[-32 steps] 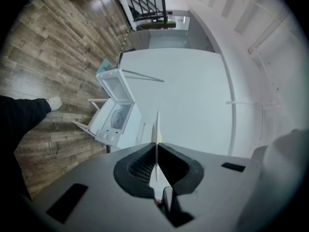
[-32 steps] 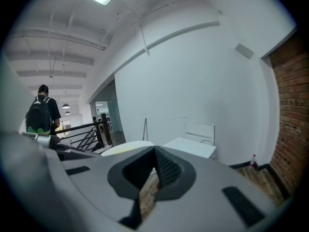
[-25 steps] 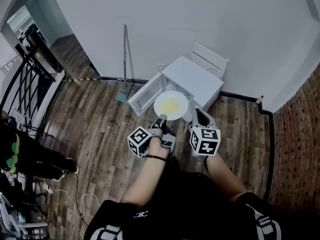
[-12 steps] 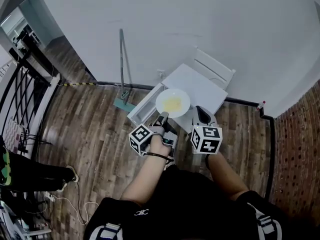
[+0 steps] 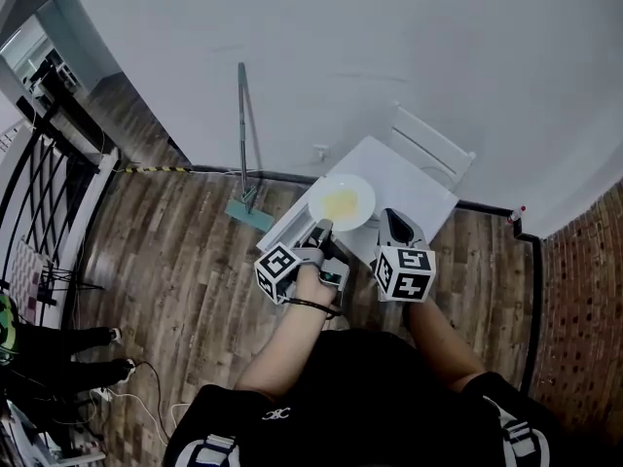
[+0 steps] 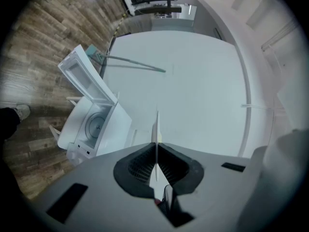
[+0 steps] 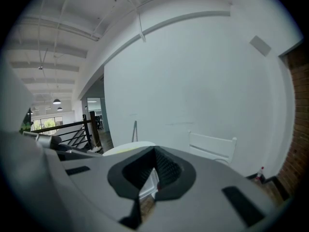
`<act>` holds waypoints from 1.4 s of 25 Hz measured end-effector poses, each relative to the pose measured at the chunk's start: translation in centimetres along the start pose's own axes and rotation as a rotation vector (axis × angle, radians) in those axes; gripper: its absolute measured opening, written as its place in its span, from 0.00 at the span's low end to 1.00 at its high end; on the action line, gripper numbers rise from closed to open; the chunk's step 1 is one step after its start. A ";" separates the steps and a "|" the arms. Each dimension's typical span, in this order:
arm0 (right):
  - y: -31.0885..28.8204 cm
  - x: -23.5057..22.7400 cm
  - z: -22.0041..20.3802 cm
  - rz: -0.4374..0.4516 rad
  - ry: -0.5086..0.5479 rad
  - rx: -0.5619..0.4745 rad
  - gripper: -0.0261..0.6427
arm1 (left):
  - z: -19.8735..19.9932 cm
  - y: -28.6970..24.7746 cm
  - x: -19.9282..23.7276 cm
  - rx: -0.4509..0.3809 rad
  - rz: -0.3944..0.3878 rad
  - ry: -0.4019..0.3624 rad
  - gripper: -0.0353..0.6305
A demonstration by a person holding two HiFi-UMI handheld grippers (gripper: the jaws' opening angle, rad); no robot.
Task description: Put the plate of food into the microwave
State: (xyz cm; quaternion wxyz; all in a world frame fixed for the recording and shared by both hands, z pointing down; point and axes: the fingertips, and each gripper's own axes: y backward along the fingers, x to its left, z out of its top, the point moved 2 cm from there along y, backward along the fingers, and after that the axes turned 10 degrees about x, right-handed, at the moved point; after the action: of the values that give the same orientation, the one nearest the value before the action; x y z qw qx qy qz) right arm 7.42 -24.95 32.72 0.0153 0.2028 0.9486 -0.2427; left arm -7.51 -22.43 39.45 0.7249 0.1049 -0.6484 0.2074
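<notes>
A white plate with yellow food hangs level above the open white microwave, which stands on the wooden floor by the wall. My left gripper is shut on the plate's near rim. In the left gripper view the plate shows edge-on between the pads, and the microwave lies to the left with its door swung open and the turntable visible. My right gripper hovers just right of the plate, shut, with nothing in it. In the right gripper view the plate shows to the left.
A mop leans on the wall left of the microwave. A white slatted rack stands behind it. A black railing runs along the left, a brick wall along the right, with a small bottle in the corner. Cables lie on the floor.
The plate and both grippers have moved forward, toward the microwave and the wall. The person standing at the left edge has mostly gone out of view.
</notes>
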 end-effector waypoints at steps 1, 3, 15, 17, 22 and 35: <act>-0.8 0.2 0.3 -0.003 -0.007 0.002 0.05 | 0.9 -0.4 0.0 0.004 0.005 -0.001 0.07; -2.5 0.7 0.8 -0.009 -0.013 0.007 0.05 | 2.5 -1.4 -0.1 0.010 0.006 0.005 0.07; -5.9 -0.1 -0.6 -0.048 0.016 0.085 0.05 | 4.5 -4.0 2.3 -0.003 -0.001 0.035 0.07; -6.3 0.1 -1.0 -0.035 0.043 0.101 0.05 | 4.4 -4.0 3.1 -0.015 0.014 0.040 0.07; -8.8 0.1 -1.7 -0.001 0.084 0.153 0.05 | 4.9 -4.0 5.0 -0.059 0.043 0.039 0.07; -13.6 -0.6 -4.3 0.165 0.163 0.252 0.05 | 5.4 -4.8 8.7 -0.157 -0.033 0.011 0.07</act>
State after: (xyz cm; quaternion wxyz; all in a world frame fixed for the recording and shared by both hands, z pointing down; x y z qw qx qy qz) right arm 2.89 -34.04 42.78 -0.0675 0.2992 0.8889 -0.3403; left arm -9.61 -27.50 49.27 0.7377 0.0574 -0.6569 0.1445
